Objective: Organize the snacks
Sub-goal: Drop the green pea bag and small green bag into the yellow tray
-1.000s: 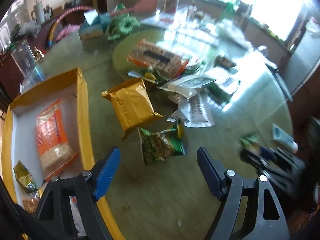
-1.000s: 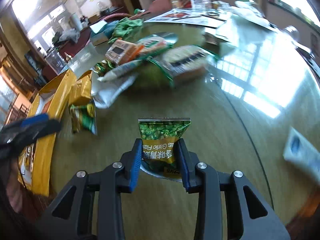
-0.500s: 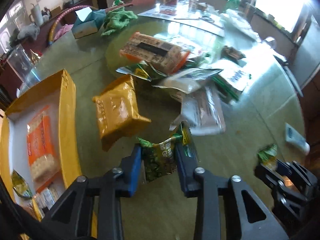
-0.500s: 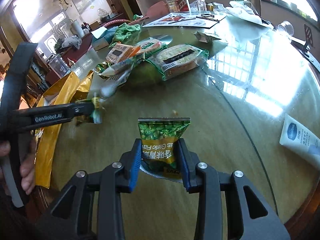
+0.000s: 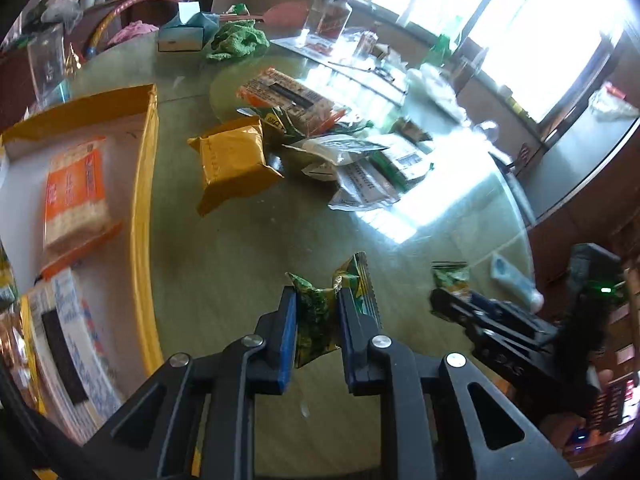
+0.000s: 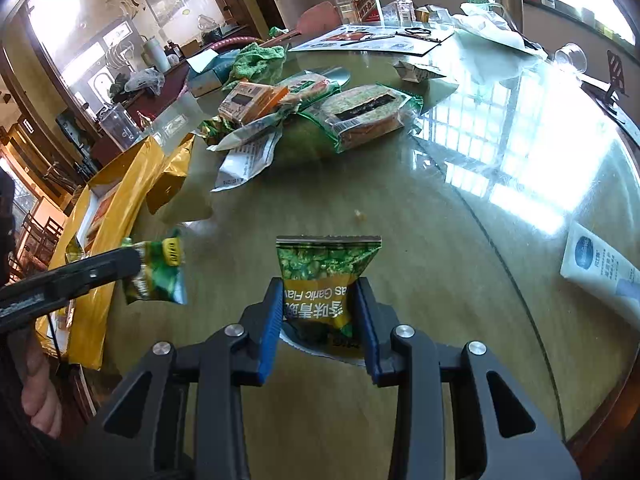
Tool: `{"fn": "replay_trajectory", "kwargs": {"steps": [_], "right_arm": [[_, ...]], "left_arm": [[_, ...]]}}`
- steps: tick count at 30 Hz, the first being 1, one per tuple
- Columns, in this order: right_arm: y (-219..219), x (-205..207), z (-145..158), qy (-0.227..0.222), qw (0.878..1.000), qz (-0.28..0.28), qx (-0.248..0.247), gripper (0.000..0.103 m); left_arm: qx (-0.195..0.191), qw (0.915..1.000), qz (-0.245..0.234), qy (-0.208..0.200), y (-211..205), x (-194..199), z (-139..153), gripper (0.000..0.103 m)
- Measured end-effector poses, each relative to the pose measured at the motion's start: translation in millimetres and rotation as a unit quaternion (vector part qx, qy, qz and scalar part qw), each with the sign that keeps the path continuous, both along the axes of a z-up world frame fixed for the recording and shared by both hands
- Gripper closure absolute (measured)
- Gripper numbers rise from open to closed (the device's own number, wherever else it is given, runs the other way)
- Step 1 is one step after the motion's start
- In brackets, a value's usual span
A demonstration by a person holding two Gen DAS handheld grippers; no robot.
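Glossy crinkled foil on the pea packet [image 5: 316, 312] pinched in the left tool [image 5: 317, 312]. Same shiny film on the garlic packet [image 6: 326, 280] in the right tool [image 6: 320, 320]. Matt black plastic on both tools, blue rubbery pads [image 6: 270, 320], bright metal rivets [image 6: 235, 331]. Ahead, a glass-smooth, mirror-glossy desk [image 6: 460, 208]. Left of the left tool, a matt yellow card box [image 5: 142, 200]. Ahead-left, a gold metallic pouch [image 5: 232, 160]. Far ahead, a rough green cloth [image 5: 236, 42].

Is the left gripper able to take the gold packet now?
Probably not: the left gripper is shut on a green pea packet. The gold packet lies uncovered beyond it.
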State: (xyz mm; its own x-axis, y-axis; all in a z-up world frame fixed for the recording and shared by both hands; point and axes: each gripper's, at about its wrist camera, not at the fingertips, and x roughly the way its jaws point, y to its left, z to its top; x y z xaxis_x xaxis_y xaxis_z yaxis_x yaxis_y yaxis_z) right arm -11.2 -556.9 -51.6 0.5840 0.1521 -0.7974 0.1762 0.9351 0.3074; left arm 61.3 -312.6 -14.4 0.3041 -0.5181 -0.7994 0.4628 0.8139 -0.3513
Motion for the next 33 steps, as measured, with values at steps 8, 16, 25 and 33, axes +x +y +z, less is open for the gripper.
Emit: {"fn": "replay_trajectory", "kwargs": {"steps": [8, 16, 25, 33], "right_arm": [[26, -7, 22, -0.035, 0.999, 0.025, 0.014, 0.068], [89, 4, 61, -0.081, 0.988, 0.124, 0.051, 0.068], [203, 85, 75, -0.051, 0.967, 0.244, 0.058, 0.068], [292, 148, 56, 0.006, 0.956, 0.29, 0.033, 0.068]], "left_arm": [[-0.064, 0.9976, 0.017, -0.019, 38, -15, 32, 0.085], [-0.106, 0.9844, 0.125, -0.065, 142, -9, 64, 0.085], [-0.094, 0.9679, 0.225, -0.059, 226, 58, 54, 0.085], [-0.04, 0.9729, 0.227, -0.02, 235, 125, 29, 0.085]]}}
